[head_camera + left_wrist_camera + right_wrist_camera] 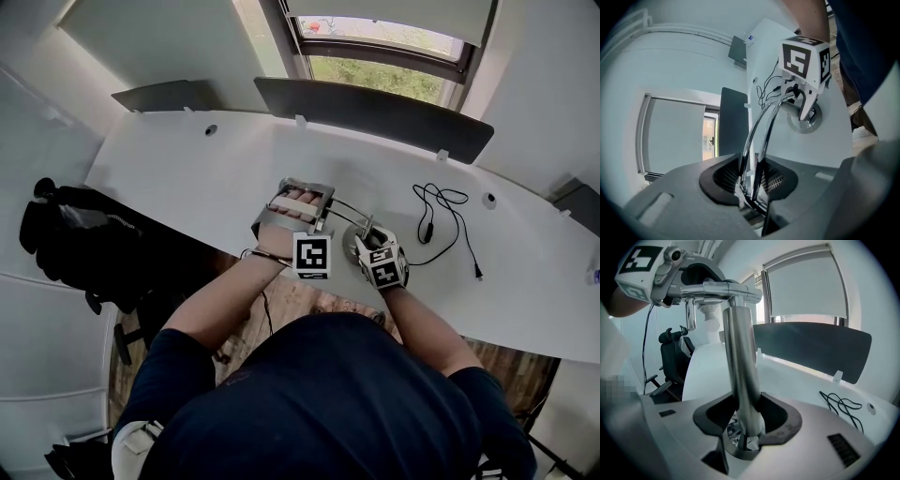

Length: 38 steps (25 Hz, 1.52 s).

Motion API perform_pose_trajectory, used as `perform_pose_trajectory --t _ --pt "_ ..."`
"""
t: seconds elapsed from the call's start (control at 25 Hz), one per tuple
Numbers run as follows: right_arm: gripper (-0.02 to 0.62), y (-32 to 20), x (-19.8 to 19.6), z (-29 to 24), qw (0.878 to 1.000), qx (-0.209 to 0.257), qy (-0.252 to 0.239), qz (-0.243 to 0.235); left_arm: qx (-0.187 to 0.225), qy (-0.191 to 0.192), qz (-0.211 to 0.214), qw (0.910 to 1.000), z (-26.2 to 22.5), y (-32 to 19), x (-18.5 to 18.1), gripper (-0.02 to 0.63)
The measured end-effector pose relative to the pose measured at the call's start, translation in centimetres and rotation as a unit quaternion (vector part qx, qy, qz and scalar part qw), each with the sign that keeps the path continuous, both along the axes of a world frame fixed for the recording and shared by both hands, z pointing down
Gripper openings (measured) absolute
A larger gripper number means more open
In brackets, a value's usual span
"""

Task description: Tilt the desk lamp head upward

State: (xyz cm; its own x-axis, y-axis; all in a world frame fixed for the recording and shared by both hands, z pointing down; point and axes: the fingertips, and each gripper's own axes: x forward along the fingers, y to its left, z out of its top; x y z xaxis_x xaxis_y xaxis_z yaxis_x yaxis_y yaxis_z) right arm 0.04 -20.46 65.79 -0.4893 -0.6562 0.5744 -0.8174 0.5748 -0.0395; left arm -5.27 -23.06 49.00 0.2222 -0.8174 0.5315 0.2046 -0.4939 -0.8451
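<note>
A chrome desk lamp stands near the front edge of the white desk (187, 169). Its upright post (740, 371) rises from a round base (805, 123), and my right gripper (745, 423) is shut on that post just above the base. Two thin chrome arm rods (761, 126) curve from the post's top toward my left gripper (752, 180), whose pads sit against them at the head end. In the head view the left gripper (302, 202) is left of the right gripper (366, 242), with the rods (349, 214) spanning between them. The lamp head itself is mostly hidden.
A loose black cable (441, 220) lies on the desk right of the lamp. Dark divider panels (375, 112) stand along the desk's far edge below a window. A black chair (75, 239) sits at the left, off the desk.
</note>
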Motion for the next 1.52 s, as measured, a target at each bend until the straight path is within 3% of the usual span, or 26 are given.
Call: perform_pose_trajectory --t 0.2,0.36,0.84,1.24,1.52 --pt "0.17 0.2 0.1 0.1 1.0 -0.003 0.002 0.004 -0.01 -0.028 -0.008 0.9995 0.0 0.3 0.3 0.101" --pt "0.167 0.2 0.0 0.1 1.0 0.0 0.007 0.007 0.009 -0.066 -0.001 0.9978 -0.7 0.3 0.6 0.101" --pt "0.167 0.3 -0.2 0.0 1.0 0.003 0.01 0.021 -0.012 -0.159 0.015 0.9871 -1.1 1.2 1.3 0.103" --pt "0.172 0.2 -0.2 0.0 1.0 0.005 0.028 0.003 0.006 -0.144 0.011 0.9895 -1.0 0.8 1.2 0.103" --pt "0.173 0.7 -0.2 -0.1 0.999 -0.004 0.046 -0.008 0.028 -0.135 0.007 0.9904 -2.3 1.0 0.2 0.167"
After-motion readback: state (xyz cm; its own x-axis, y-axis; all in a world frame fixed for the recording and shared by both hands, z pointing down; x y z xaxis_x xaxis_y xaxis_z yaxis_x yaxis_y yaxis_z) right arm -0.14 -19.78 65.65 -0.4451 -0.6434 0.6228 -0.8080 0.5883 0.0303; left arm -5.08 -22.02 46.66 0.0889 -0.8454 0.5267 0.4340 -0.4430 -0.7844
